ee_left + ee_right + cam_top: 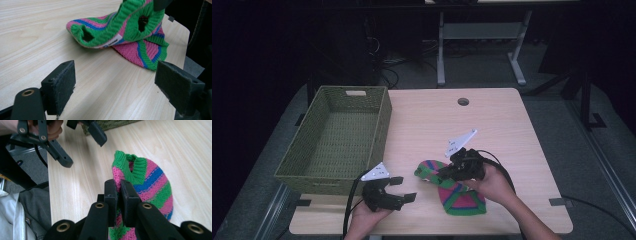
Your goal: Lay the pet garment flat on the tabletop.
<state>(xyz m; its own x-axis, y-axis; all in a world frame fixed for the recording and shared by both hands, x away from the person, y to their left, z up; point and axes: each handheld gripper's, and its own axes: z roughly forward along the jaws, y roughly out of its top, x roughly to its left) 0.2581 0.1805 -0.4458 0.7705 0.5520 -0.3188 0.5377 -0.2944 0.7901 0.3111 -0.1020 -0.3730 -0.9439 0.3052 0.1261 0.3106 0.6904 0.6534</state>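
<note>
My right gripper [447, 172] is clamped on the near fold of the striped knit garment [457, 192], which lies on the desk [507, 130] in front of me. My left gripper [404, 189] hangs released, jaws spread, just left of the garment's green cuffed end [105, 37]. The garment runs from that cuff away to my right. The basket [337, 135] stands beyond my left gripper.

Light wood table [492, 120]: woven basket [337, 137] left, striped knit garment [457, 192] front.
</note>
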